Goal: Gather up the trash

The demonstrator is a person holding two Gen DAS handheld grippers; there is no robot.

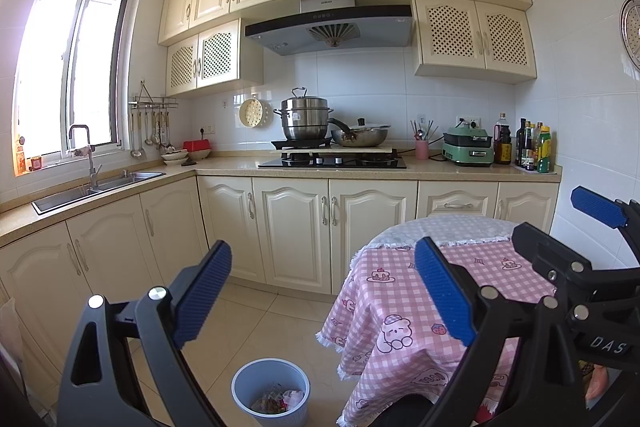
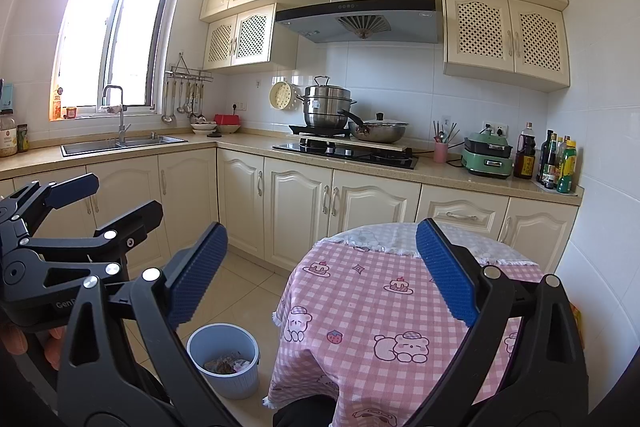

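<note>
In a cream kitchen, the bin (image 1: 270,391) on the floor left of the desk (image 2: 384,307) holds light, crumpled, soft trash (image 2: 228,365), best pinched by a fold; left tongs (image 1: 324,293) and right tongs (image 2: 322,273) both gape empty.

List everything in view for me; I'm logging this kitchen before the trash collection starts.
trash bin: one, pale blue, on the floor left of the table, scraps inside
table: one, pink checked cloth, top bare
steamer pot: one, steel, on the stove
wok: one, steel, lidded, beside the pot
sink: one, steel, under the window
utensil cup: one, pink, on the counter
electric cooker: one, green, right counter
bottles: several, dark and green, far right counter
left gripper: black with blue pads, open, empty
right gripper: the same, open, empty
</note>
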